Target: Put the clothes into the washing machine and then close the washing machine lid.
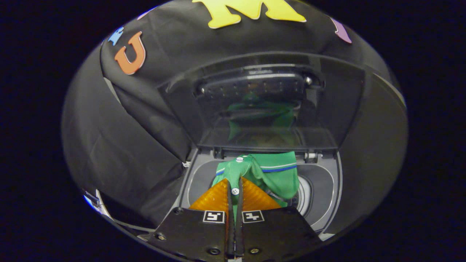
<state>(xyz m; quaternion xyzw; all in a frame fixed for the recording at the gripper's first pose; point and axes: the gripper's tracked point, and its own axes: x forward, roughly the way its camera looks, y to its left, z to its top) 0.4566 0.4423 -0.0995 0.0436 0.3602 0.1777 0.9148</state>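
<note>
My gripper (235,183) is shut on a green garment (276,174) with white buttons and a blue-and-white stripe. Both fingers pinch its fabric near a button. The cloth hangs from the fingertips above the round drum opening of the washing machine (320,189). Behind it the dark glass lid (262,105) stands upright and open, and the green cloth shows mirrored in it. Most of the drum's inside is hidden by the garment and my fingers.
The washer's grey top rim (194,182) frames the opening. Black booth cloth (120,145) hangs close on the left and behind the lid. The lid's hinges (311,156) sit at the back edge of the opening.
</note>
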